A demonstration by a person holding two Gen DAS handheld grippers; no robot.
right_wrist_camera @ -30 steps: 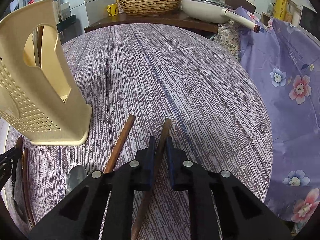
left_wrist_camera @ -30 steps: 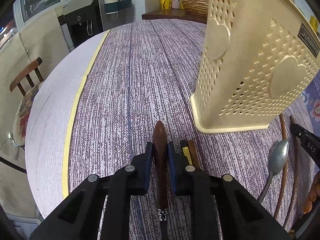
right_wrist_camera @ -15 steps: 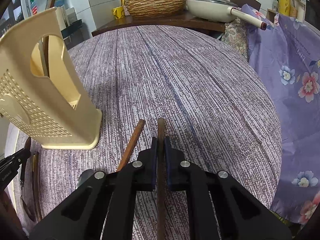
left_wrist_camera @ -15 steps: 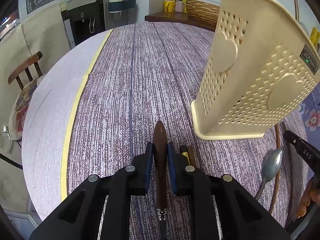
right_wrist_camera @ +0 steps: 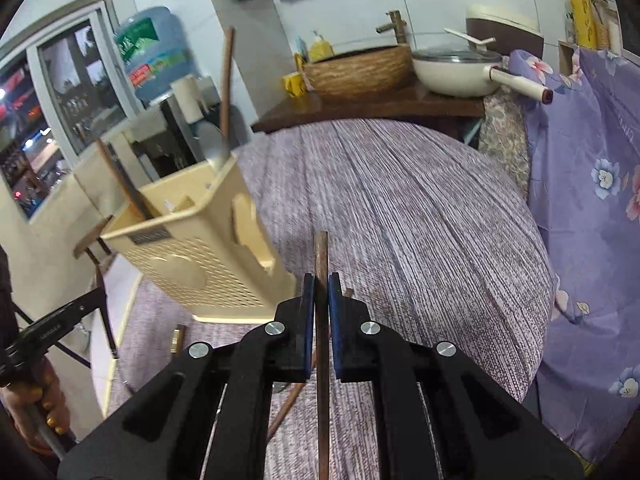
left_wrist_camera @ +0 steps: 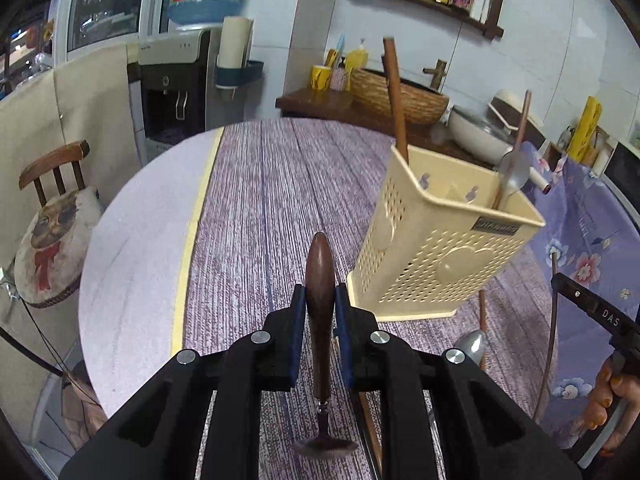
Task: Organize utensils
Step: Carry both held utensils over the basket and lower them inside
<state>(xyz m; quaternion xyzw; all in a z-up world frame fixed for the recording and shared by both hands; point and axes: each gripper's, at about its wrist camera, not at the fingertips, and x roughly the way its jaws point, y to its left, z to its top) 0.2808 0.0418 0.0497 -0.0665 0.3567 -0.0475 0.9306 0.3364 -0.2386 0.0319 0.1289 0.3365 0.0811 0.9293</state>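
My left gripper (left_wrist_camera: 320, 298) is shut on the dark wooden handle (left_wrist_camera: 319, 268) of a utensil, lifted above the table; its metal end hangs blurred under the jaws. My right gripper (right_wrist_camera: 320, 286) is shut on a thin wooden stick (right_wrist_camera: 321, 252), also held off the table. The cream perforated utensil holder (left_wrist_camera: 440, 248) (right_wrist_camera: 192, 252) stands between them, holding a long wooden handle (left_wrist_camera: 394, 92) and a spoon (left_wrist_camera: 514, 172). A metal spoon (left_wrist_camera: 472, 346) and another wooden stick (right_wrist_camera: 290, 402) lie on the table by the holder's base.
The round table wears a purple striped cloth (left_wrist_camera: 280, 200). A chair with a cushion (left_wrist_camera: 48, 248) stands left of it, with a water dispenser (left_wrist_camera: 176, 92) behind. At the back are a woven basket (right_wrist_camera: 356, 70) and a white pan (right_wrist_camera: 456, 70). Floral purple fabric (right_wrist_camera: 592, 208) hangs at the right.
Both grippers have risen off the table with their utensils and tipped up, so the holder's top and the back wall now show. The right jaws closed onto the stick.
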